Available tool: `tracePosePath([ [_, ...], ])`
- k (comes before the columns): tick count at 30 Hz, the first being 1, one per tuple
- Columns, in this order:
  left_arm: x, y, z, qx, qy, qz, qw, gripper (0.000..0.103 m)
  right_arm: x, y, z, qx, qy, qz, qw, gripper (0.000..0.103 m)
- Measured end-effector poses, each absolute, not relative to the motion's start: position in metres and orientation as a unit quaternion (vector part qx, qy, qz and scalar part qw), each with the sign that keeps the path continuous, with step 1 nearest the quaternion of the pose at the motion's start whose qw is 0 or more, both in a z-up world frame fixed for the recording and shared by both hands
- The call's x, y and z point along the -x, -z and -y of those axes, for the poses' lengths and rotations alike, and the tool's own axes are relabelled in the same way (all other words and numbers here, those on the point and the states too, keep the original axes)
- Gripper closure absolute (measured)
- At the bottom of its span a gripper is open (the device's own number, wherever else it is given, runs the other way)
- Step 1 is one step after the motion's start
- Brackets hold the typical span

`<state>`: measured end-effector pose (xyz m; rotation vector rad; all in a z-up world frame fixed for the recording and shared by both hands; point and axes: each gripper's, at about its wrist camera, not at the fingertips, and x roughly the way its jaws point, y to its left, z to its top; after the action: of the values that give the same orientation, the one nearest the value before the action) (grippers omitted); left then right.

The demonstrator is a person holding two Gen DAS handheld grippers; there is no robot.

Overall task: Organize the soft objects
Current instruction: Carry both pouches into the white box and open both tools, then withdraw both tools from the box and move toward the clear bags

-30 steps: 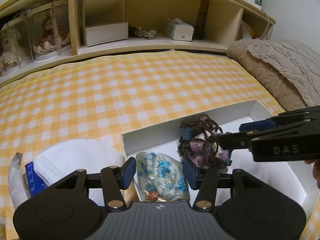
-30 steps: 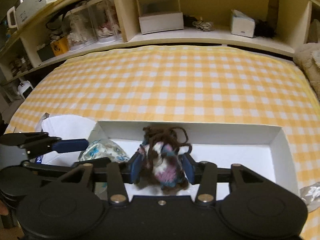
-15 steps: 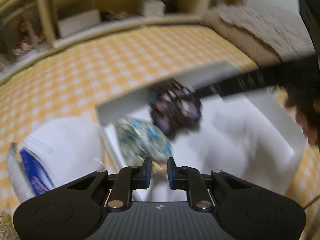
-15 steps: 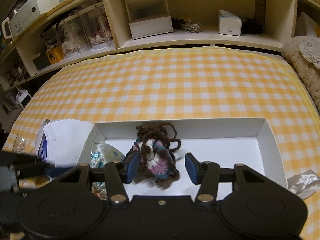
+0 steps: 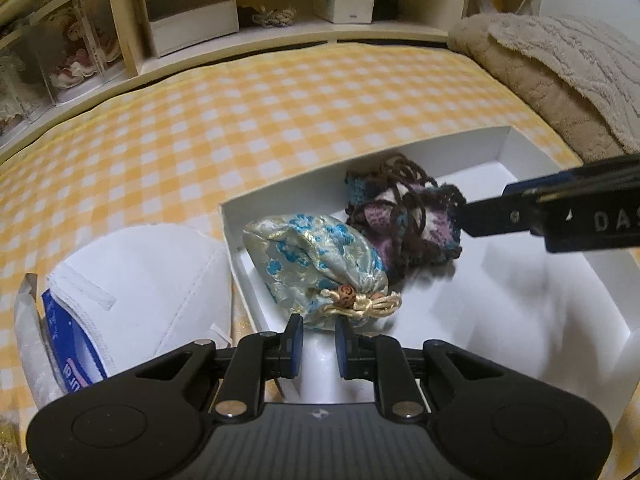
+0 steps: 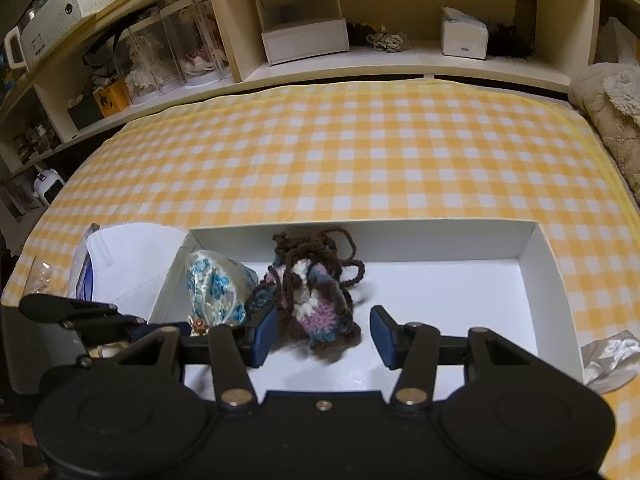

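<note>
L gripper (image 5: 318,338) has its jaws nearly together, nothing between them, just short of the brocade pouch (image 5: 316,264) in the white box (image 6: 540,264) – R gripper (image 6: 324,336) jaws apart, not pressing the crochet pouch (image 6: 316,296) lying beside it.

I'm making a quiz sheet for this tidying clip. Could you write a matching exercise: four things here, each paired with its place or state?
Things:
1. brocade pouch
2. crochet pouch
3. left tongs
4. white cap

Places or states:
A. on the checked cloth, outside the box
B. shut, empty
C. in the white box's left corner
D. between the open right tongs

Pairs: 1-C, 2-D, 3-B, 4-A
</note>
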<state>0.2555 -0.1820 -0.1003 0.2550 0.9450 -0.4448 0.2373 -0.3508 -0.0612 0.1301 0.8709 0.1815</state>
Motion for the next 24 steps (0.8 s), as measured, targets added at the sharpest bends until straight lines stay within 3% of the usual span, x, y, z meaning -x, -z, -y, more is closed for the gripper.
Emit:
tracePosePath([
  [4,-0.252,0.091,0.176,-0.113,0.214,-0.445,0.862,0.083,-0.236,0.060,0.351,-0.065,-0.087,-0.420,0.901,0.051],
  [19,-0.217,0.037,0.160,-0.079,0.213,-0.408,0.884,0.058,-0.189,0.034,0.356,-0.092,-0.064,-0.385,0.916,0.049],
  [24,-0.203,0.019,0.151,-0.069,0.209,-0.392,0.893,0.045,-0.169,0.021,0.354,-0.092,-0.056,-0.363,0.926,0.045],
])
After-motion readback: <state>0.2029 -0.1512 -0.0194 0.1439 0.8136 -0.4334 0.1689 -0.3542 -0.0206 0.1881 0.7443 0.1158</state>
